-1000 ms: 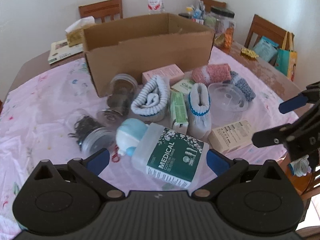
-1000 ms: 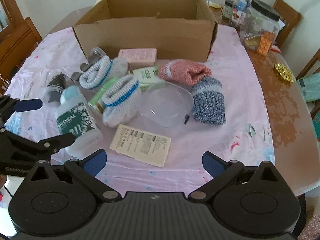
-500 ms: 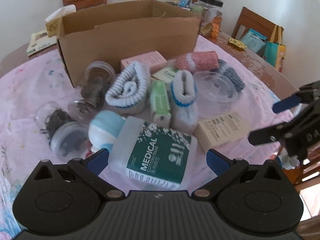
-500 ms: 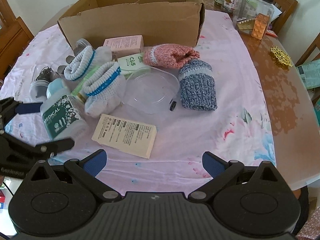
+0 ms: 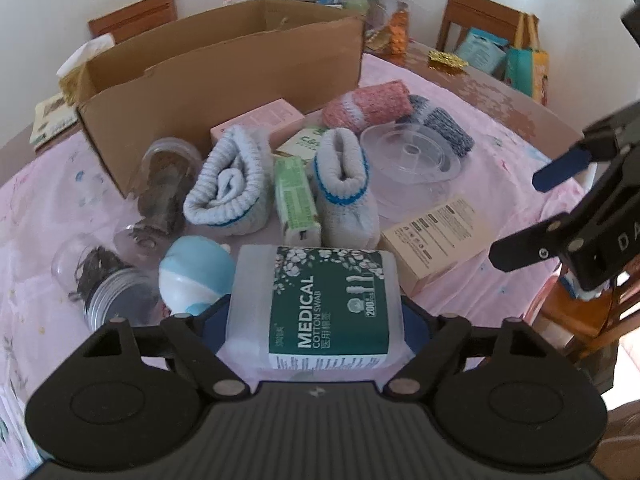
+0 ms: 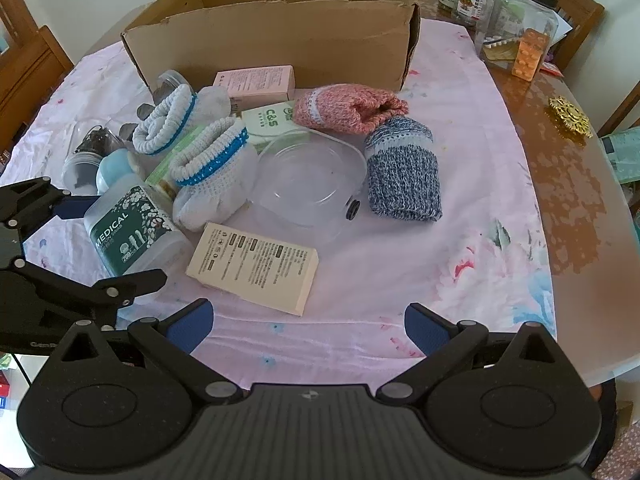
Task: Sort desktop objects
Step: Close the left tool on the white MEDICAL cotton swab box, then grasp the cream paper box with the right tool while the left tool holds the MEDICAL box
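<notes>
A clear medical cotton swab box (image 5: 328, 308) with a green label lies on the pink tablecloth, nearest to me. My left gripper (image 5: 314, 320) has its blue pads pressed on both sides of it. From the right wrist view the same box (image 6: 128, 236) sits between the left gripper's fingers (image 6: 116, 240). My right gripper (image 6: 308, 326) is open over the near table edge with nothing in it, just short of a beige carton (image 6: 256, 268). An open cardboard box (image 6: 280, 36) stands behind the pile.
Around the swab box lie white-and-blue socks (image 5: 228, 188), a pink sock (image 6: 348, 112), a blue-grey sock (image 6: 404, 176), a clear plastic bowl (image 6: 308, 184), a green carton (image 5: 296, 200), a pink carton (image 6: 256, 82) and glass jars (image 5: 104, 280). Jars and chairs crowd the far right.
The left gripper moved forward around the cotton swab box and its fingers closed in on the sides. The right gripper moved in closer over the table.
</notes>
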A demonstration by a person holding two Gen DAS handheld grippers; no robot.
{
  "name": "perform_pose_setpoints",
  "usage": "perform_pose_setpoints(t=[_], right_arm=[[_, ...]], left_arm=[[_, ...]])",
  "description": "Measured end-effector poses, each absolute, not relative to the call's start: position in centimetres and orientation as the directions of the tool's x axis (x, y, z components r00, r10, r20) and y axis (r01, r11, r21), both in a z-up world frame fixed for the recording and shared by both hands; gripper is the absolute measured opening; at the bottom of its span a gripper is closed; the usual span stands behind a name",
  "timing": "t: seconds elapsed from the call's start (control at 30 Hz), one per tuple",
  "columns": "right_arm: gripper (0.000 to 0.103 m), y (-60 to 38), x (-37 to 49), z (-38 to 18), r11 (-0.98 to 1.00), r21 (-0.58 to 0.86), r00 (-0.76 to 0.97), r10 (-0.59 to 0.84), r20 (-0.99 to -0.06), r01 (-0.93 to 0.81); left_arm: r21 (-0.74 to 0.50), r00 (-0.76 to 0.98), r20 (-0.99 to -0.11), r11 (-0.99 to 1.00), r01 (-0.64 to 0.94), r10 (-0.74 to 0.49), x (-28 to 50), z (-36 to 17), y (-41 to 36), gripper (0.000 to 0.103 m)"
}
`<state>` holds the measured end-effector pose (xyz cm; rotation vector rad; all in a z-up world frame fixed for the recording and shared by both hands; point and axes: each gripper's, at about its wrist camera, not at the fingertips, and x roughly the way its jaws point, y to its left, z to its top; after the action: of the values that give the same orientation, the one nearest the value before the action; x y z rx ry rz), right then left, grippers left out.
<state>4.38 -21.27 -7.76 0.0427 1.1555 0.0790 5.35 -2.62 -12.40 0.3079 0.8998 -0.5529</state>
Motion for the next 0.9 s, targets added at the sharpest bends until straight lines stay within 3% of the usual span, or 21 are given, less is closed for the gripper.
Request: perform_pose_setpoints(t=[0.67,0.9], right_arm=[[0.103,-19.0,6.7,-9.1,0.992,0.124,0.405,0.127,-0.906,-0.032],[0.103,-17.1,8.4,-10.5,0.996,0.085,0.415,0.07,-0.907,0.016]], left_arm=[[-0.013,0.486,-0.824,0.866,0.499,-0.292,4.1,-12.5,0.5,0.083],[-0.024,0.486,-0.829,0.886,0.462,-0.276,3.5,-12.7,2.1,0.083]])
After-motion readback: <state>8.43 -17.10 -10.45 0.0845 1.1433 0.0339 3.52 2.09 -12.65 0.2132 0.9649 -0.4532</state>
